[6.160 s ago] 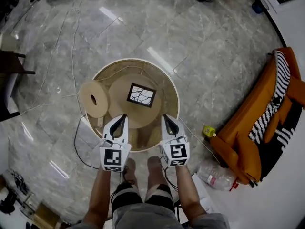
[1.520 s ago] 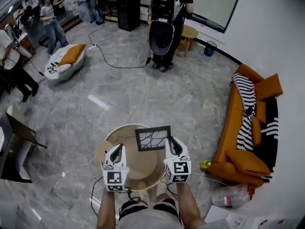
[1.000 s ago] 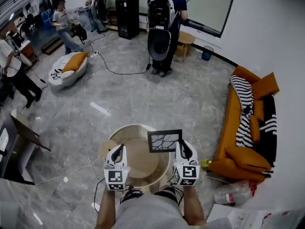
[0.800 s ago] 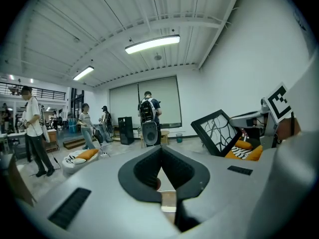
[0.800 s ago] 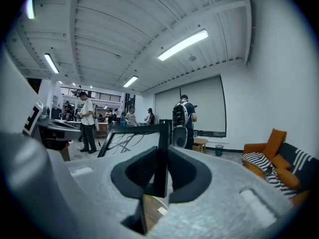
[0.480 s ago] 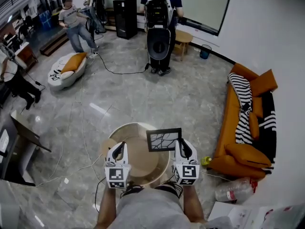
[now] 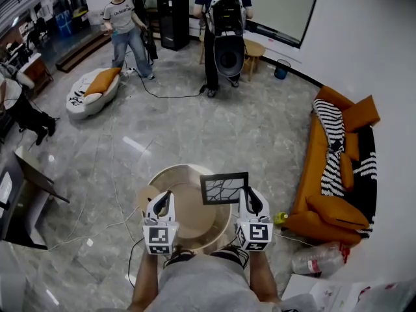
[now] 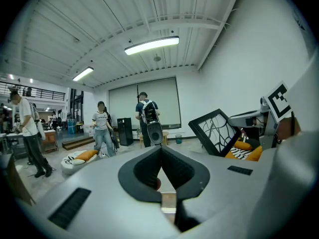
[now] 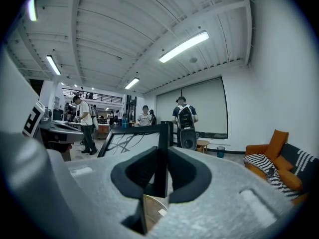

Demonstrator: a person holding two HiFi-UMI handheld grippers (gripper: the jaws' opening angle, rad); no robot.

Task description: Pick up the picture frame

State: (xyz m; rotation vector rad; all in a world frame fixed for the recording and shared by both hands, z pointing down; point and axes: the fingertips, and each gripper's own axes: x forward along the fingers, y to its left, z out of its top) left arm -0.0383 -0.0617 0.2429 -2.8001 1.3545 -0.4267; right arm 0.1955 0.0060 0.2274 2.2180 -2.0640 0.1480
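Observation:
The picture frame (image 7: 224, 188) is black with a white branch-pattern print. It hangs upright above the round wooden table (image 7: 186, 169), off its surface. My right gripper (image 7: 247, 197) is shut on the frame's right edge. In the right gripper view the frame's edge (image 9: 161, 148) stands between the pads of my right gripper (image 9: 162, 152), and its print (image 9: 130, 139) spreads to the left. My left gripper (image 7: 163, 200) hovers over the table's left side, shut and holding nothing. In the left gripper view my left gripper (image 8: 160, 150) shows closed tips, with the picture frame (image 8: 215, 132) off to the right.
A round wooden disc (image 7: 143, 196) leans at the table's left side. An orange sofa (image 7: 338, 174) with striped cushions lines the right wall. Two people (image 7: 127, 19) (image 7: 224, 21) stand at the far end. A plastic bag (image 7: 317, 260) and cables lie on the floor.
Six seconds ago the frame lay flat on the table and both grippers were empty; now it hangs in my right gripper. Over the last second it has barely moved. The people behind have walked.

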